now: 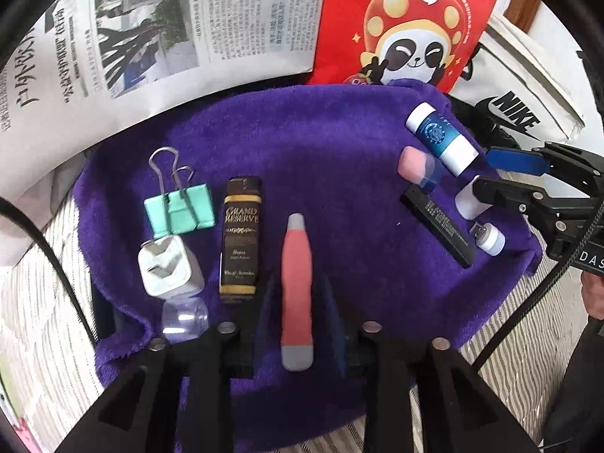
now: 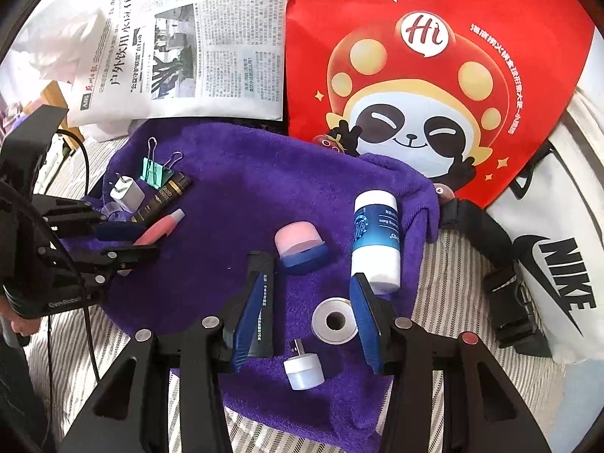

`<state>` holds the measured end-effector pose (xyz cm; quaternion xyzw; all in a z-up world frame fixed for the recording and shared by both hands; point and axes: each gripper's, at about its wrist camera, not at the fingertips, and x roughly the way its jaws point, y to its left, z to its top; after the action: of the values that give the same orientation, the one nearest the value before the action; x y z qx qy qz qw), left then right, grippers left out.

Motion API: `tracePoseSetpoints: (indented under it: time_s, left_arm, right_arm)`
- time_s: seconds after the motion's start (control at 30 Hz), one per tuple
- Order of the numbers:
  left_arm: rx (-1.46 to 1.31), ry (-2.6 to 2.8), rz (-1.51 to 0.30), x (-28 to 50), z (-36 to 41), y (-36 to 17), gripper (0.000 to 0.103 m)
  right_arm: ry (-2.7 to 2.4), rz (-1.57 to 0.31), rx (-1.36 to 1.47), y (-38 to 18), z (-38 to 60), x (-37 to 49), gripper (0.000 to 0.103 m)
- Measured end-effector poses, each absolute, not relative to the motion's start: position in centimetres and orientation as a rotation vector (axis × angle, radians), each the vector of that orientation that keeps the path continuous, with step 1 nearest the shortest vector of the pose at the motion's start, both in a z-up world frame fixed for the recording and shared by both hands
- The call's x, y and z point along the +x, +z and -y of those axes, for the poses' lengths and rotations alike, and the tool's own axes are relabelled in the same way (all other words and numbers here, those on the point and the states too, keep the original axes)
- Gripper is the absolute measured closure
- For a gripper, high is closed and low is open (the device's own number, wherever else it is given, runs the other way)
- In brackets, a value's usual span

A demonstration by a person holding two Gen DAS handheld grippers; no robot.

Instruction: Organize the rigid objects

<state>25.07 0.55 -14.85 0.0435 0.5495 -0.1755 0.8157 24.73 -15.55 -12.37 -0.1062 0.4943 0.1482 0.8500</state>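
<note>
On a purple towel [image 1: 339,151] a mint binder clip [image 1: 179,207], a white charger plug [image 1: 170,268] and a black "Grand Reserve" box [image 1: 239,241] lie in a row. Beside them lies a pink pen-shaped tool [image 1: 298,283] between the fingers of my left gripper [image 1: 298,279], which is open with gaps on both sides. My right gripper [image 2: 306,287] is open over the towel's right end. A white ring-shaped roll [image 2: 334,320] and a small white USB lamp [image 2: 304,368] sit between its fingers, and a black bar [image 2: 264,302] lies under the left finger. A blue-and-white tube [image 2: 375,241] and a pink-and-blue cap [image 2: 300,245] lie beyond.
A newspaper [image 1: 151,37] and a red panda bag [image 2: 415,94] lie behind the towel. A white Nike bag [image 2: 558,283] and a black strap with buckle [image 2: 509,302] are at the right. Striped bedding [image 2: 453,264] surrounds the towel. A clear plastic piece [image 1: 185,313] sits by the charger.
</note>
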Motion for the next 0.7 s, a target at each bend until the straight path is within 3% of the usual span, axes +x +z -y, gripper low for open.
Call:
tracePoseSetpoints:
  time_s: [0.2, 0.3, 0.43, 0.57, 0.7]
  left_arm:
    - [0.124, -0.358, -1.106, 24.0, -1.2, -11.9, 0.029]
    - [0.118, -0.37, -1.073, 23.5, -1.3, -10.3, 0.023]
    - [0.147, -0.326, -1.044, 23.0, -1.7, -8.7, 0.016]
    - [0.096, -0.288, -1.035, 22.9, -3.0, -7.3, 0.007]
    - [0.043, -0.274, -1.013, 22.1, -2.9, -5.9, 0.004]
  right_arm:
    - [0.294, -1.025, -0.223, -11.7, 15.5, 24.2, 0.052]
    - [0.288, -1.009, -0.244, -11.4, 14.8, 23.6, 0.04]
    - [0.29, -0.993, -0.281, -11.0, 13.5, 22.5, 0.039]
    - [0.261, -1.002, -0.247, -11.2, 13.4, 20.8, 0.028]
    - [0.239, -0.998, -0.245, -11.1, 13.5, 18.2, 0.028]
